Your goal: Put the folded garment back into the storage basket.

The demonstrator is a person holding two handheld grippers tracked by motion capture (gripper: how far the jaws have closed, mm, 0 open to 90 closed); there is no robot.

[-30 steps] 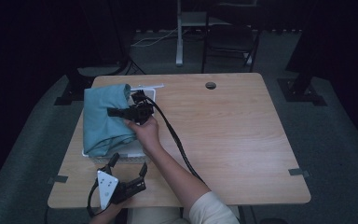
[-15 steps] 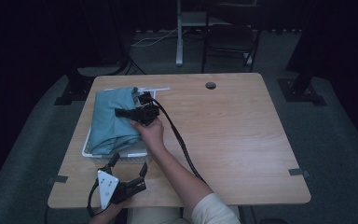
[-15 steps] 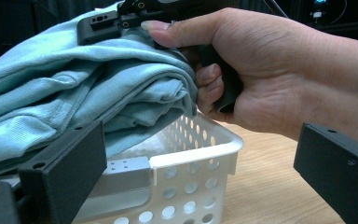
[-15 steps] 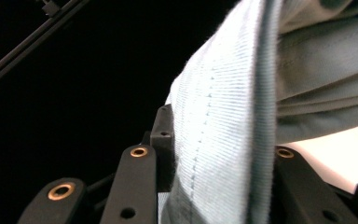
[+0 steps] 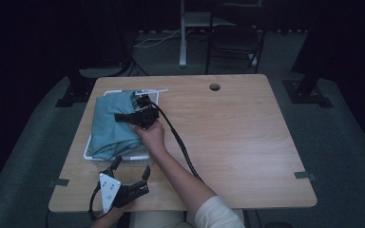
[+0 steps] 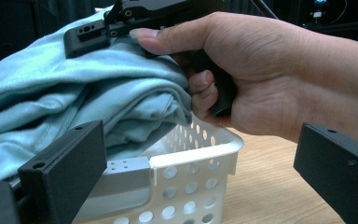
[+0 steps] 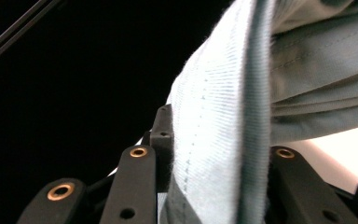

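White perforated basket (image 5: pixel 91 153): interior hidden under the teal garment (image 5: pixel 111 123); far rim mostly covered. In the left gripper view the basket is cut off at the bottom edge, the garment at the left edge. Right gripper (image 5: pixel 129 117): jaw tips buried in cloth in the high view; garment type cannot be told. In the right gripper view the fabric fold (image 7: pixel 219 140) is blurred and runs off the top. Left hand (image 5: pixel 105 219) cut off at the bottom edge.
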